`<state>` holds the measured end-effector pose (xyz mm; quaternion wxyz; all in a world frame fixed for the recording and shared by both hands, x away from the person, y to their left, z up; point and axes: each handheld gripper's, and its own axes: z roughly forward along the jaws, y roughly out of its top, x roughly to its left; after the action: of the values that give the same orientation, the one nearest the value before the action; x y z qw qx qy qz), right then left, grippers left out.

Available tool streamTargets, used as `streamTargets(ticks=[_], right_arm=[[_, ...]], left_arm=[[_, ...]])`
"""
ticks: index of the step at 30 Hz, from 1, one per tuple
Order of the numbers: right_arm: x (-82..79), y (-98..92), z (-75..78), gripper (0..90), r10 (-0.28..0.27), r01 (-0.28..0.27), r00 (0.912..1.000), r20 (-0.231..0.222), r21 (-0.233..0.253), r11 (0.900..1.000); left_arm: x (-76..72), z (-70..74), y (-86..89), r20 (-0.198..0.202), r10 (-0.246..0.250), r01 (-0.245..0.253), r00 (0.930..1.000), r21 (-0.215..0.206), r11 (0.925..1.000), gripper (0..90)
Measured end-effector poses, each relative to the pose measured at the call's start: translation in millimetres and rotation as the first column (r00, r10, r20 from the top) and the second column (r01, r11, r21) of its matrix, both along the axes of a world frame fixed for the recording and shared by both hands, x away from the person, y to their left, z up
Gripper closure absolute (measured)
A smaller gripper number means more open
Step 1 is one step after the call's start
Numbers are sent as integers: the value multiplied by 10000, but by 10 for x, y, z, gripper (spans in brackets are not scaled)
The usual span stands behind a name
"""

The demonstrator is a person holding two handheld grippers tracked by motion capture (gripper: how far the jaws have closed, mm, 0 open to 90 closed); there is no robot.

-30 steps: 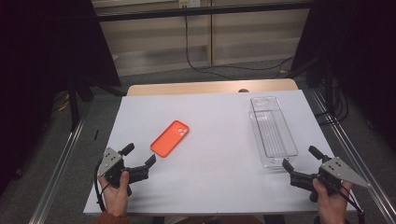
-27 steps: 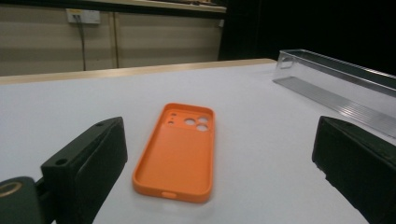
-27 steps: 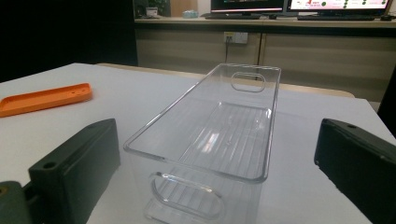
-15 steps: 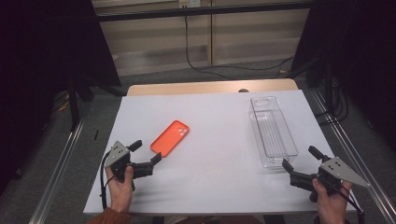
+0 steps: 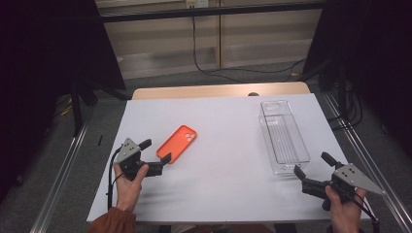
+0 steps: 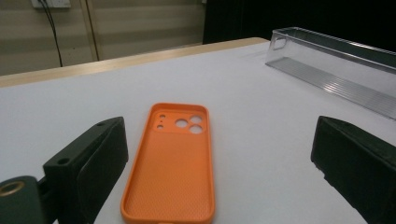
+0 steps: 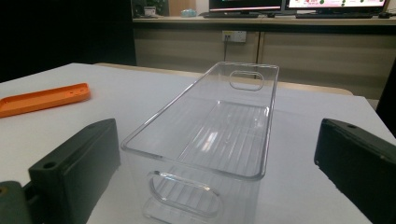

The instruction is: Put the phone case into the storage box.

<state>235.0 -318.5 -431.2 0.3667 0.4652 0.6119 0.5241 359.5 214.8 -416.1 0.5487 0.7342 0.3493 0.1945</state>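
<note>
A white table point(image 5: 233, 194) with a wooden far edge point(image 5: 218, 91) stood on grey carpet point(image 5: 204, 77). Metal rails point(image 5: 60, 179) ran along the floor by its left and right edges. Dark curtains point(image 5: 43, 48) hung at both sides. Beyond the far edge a beige panelled wall point(image 5: 204, 34) ran across, crossed by a dark bar point(image 5: 204, 10), with a black cable point(image 5: 197, 43) trailing from a socket point(image 7: 234, 36) to the floor. Above that wall a counter point(image 7: 261, 20) carried monitors point(image 7: 245, 4).
</note>
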Motion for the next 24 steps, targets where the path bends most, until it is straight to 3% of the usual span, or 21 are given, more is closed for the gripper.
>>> streamTargets(ticks=[7, 10, 12, 17, 19, 24], right_arm=[[-16, 11, 9, 0, 16, -16, 10000, 6, -110, 9999], [-13, 17, 9, 0, 62, -61, 10000, 26, -140, 9999], [-14, 15, 10, 0, 61, -61, 10000, 32, -141, 9999], [-11, 12, 8, 0, 99, -99, 10000, 12, -132, 9999], [-12, 12, 8, 0, 102, -102, 9999, 7, -126, 9999], [-14, 17, 8, 0, 119, -119, 9999, 26, -116, 9999]], left_arm=[[69, 51, -23, 17, -34, 34, 10000, 198, 9998, 27], [96, 102, -26, 17, -108, 108, 9999, -156, 9998, 21], [123, 135, -37, 40, -65, 65, 10000, 31, 10000, 21], [202, 127, -68, -384, -63, 64, 9992, 12, 10000, 24], [230, 104, -81, -475, -4, 18, 9989, 286, 9996, 25], [302, 110, -113, -753, 13, 23, 9972, 482, 9988, 41]])
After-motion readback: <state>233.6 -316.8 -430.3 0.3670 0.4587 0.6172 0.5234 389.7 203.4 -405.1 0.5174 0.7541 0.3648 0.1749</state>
